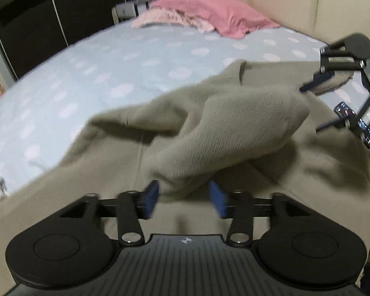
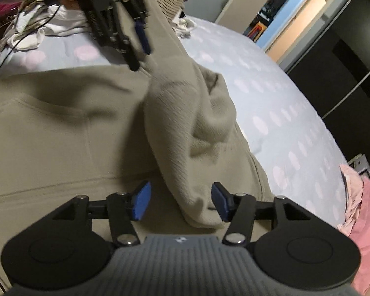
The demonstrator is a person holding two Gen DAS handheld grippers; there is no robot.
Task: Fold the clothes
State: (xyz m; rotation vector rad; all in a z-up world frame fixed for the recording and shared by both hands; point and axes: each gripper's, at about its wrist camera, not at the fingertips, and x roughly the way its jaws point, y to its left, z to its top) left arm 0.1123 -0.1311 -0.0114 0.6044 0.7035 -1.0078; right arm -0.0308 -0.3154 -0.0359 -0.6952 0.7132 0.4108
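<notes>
An olive-grey sweatshirt (image 1: 234, 123) lies on the bed, with one sleeve lifted across its body; it also shows in the right wrist view (image 2: 49, 135). My left gripper (image 1: 185, 197) is open, and the sleeve's end hangs loosely between its blue pads (image 1: 151, 194). My right gripper (image 2: 181, 202) is open too, with the sleeve's other part (image 2: 192, 172) lying between its pads, which do not press it. Each gripper shows in the other's view: the right one at the right edge (image 1: 333, 74), the left one at the top (image 2: 125, 37).
The bed has a light blue sheet (image 1: 98, 74) with pale spots. A pink pillow (image 1: 209, 12) and a pink garment (image 1: 170, 17) lie at the head. A pile of white clothes (image 2: 37, 27) lies by the sweatshirt. A dark wardrobe (image 2: 345, 61) stands beside the bed.
</notes>
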